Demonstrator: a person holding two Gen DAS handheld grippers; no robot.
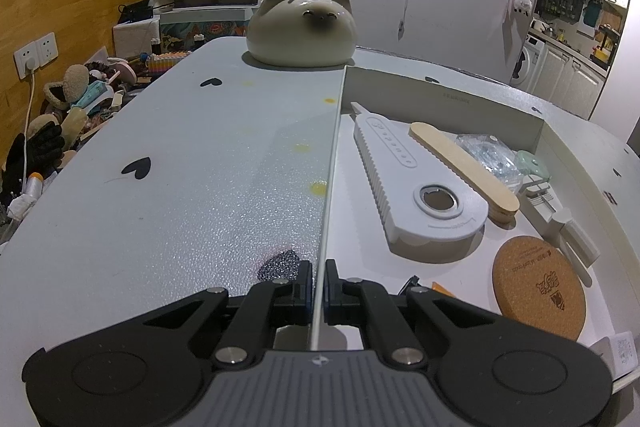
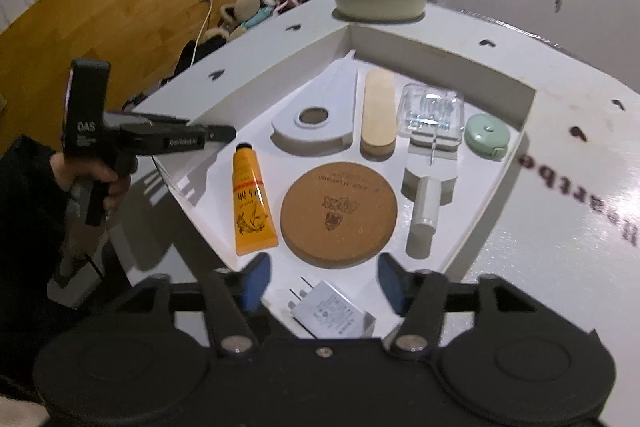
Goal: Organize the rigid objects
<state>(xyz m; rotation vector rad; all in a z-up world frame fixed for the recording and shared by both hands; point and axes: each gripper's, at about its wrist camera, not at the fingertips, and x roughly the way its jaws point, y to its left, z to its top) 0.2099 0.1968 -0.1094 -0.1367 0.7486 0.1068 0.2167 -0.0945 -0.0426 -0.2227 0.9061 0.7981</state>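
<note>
While the left tongs (image 1: 319,279) are pinching the left wall of the shallow white cardboard box (image 2: 436,45), the right tongs (image 2: 322,281) are hanging half-open and empty just above the small white plug-in charger (image 2: 330,315), lying flat at the box's near corner, prongs toward the orange tube (image 2: 252,201).

A shallow white box (image 2: 440,61) holds a cork coaster (image 2: 339,213) lying flat beside a yellow tube (image 2: 252,203).
</note>
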